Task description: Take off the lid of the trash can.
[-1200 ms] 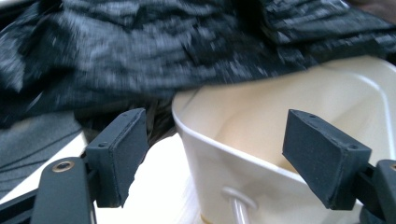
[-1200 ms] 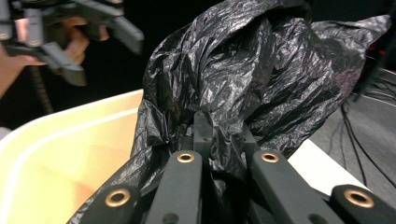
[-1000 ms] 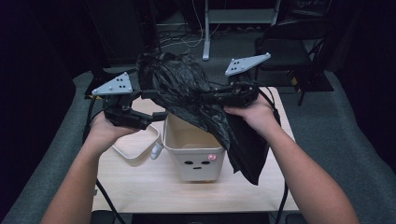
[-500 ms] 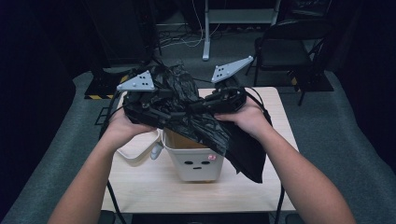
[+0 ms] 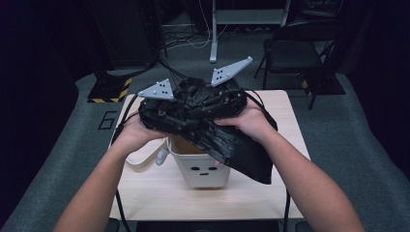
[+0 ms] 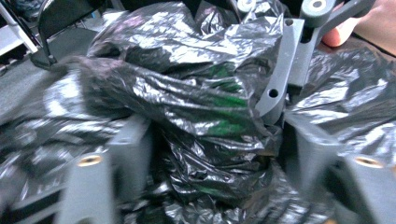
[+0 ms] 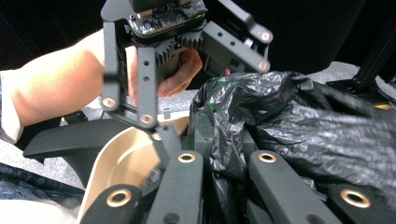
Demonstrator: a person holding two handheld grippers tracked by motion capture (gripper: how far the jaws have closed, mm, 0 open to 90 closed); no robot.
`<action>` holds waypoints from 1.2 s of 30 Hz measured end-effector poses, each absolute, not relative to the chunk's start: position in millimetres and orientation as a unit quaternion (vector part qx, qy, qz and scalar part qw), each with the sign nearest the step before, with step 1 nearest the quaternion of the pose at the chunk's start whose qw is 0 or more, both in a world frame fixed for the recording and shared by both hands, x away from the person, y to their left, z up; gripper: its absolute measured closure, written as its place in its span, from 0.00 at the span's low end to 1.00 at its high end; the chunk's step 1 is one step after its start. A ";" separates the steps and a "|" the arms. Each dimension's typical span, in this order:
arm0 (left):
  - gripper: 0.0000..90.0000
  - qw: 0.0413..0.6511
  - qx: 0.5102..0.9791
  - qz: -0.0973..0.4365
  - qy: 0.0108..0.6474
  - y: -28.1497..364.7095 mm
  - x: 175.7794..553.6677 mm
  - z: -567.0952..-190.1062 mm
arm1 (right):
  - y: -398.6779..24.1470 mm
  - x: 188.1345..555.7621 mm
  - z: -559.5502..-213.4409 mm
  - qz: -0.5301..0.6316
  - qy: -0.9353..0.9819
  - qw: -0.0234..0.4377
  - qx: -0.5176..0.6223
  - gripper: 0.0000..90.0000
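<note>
Pale tabletop (image 5: 159, 203) is carrying a white bin (image 5: 203, 169); both grippers are meeting above it in a black bag (image 5: 241, 145). Left gripper (image 6: 210, 154) is standing part open, jaws just closing around crumpled bag folds. Right gripper (image 7: 226, 182) is pinching the bag tight beside the bin's rim.

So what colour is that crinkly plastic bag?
Shiny black; the crinkly plastic bag shows best in the left gripper view.

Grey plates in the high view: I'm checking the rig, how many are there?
2. One plate sits left above the black bag; the other plate sits right, farther back.
</note>
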State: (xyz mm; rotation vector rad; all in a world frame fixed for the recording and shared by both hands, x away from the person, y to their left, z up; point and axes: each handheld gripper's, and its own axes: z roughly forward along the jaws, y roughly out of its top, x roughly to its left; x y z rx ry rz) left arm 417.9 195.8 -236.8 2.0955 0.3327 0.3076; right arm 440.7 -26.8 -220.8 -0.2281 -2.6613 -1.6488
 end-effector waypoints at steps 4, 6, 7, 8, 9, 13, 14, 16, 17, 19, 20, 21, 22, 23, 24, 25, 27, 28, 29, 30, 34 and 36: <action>0.56 0.472 0.863 0.125 0.130 198.0 419.0 -239.4 | -22.9 442.9 -222.1 -0.524 -0.848 0.003 -0.076 0.95; 0.64 0.468 0.865 0.125 0.132 198.1 419.9 -241.2 | -22.3 443.7 -222.6 -0.524 -0.848 -0.002 -0.080 0.89; 0.67 0.468 0.864 0.125 0.136 198.4 420.8 -242.0 | -22.3 443.7 -222.5 -0.526 -0.847 -0.009 -0.081 0.83; 0.70 0.471 0.862 0.123 0.141 199.3 422.3 -242.7 | -22.7 443.4 -222.1 -0.528 -0.845 -0.014 -0.083 0.76; 0.74 0.474 0.861 0.121 0.142 199.9 423.2 -243.1 | -23.3 443.0 -221.1 -0.529 -0.844 -0.015 -0.088 0.72; 0.82 0.483 0.855 0.117 0.149 201.6 425.8 -243.7 | -29.1 436.0 -215.3 -0.536 -0.838 -0.044 -0.089 0.60; 0.82 0.481 0.856 0.120 0.148 201.1 425.6 -244.0 | -29.1 436.0 -215.3 -0.536 -0.838 -0.044 -0.089 0.60; 0.84 0.477 0.857 0.126 0.147 200.3 425.3 -244.5 | -33.8 433.3 -212.4 -0.540 -0.835 -0.055 -0.090 0.59; 0.86 0.476 0.858 0.127 0.147 200.1 425.2 -244.6 | -39.5 431.6 -209.9 -0.544 -0.832 -0.061 -0.093 0.58; 0.87 0.475 0.858 0.129 0.149 200.9 425.6 -244.3 | -42.6 430.7 -208.6 -0.545 -0.831 -0.064 -0.095 0.58; 0.89 0.474 0.858 0.129 0.149 201.6 425.8 -243.9 | -49.4 428.5 -205.9 -0.550 -0.826 -0.070 -0.097 0.57; 0.89 0.476 0.856 0.132 0.150 202.3 425.6 -243.3 | -49.4 428.5 -205.9 -0.550 -0.826 -0.070 -0.097 0.57; 0.90 0.478 0.855 0.133 0.152 203.9 425.8 -241.8 | -53.1 427.3 -204.6 -0.552 -0.825 -0.073 -0.099 0.57; 0.91 0.479 0.854 0.134 0.152 205.3 425.7 -240.3 | -57.7 425.6 -202.7 -0.551 -0.825 -0.079 -0.101 0.56; 0.92 0.479 0.853 0.136 0.153 206.6 425.4 -239.0 | -61.3 424.0 -201.4 -0.550 -0.825 -0.085 -0.103 0.55; 0.92 0.480 0.853 0.140 0.153 208.5 425.1 -237.1 | -64.0 422.7 -200.4 -0.547 -0.825 -0.090 -0.105 0.53; 0.93 0.480 0.851 0.147 0.156 213.1 423.8 -233.2 | -72.0 419.4 -198.9 -0.539 -0.829 -0.101 -0.110 0.51; 0.93 0.481 0.849 0.151 0.158 216.0 423.2 -231.2 | -74.6 418.4 -199.0 -0.536 -0.831 -0.103 -0.110 0.51; 0.94 0.484 0.846 0.153 0.161 219.2 422.5 -229.5 | -78.1 416.9 -199.5 -0.532 -0.832 -0.107 -0.111 0.50; 0.94 0.486 0.845 0.156 0.163 222.8 422.2 -227.8 | -81.4 415.6 -200.5 -0.530 -0.833 -0.112 -0.112 0.49; 0.94 0.484 0.843 0.160 0.169 235.4 420.7 -224.5 | -92.4 413.7 -207.5 -0.516 -0.839 -0.122 -0.122 0.44; 0.94 0.483 0.843 0.161 0.174 240.4 420.0 -225.2 | -96.8 415.0 -212.7 -0.513 -0.840 -0.122 -0.129 0.41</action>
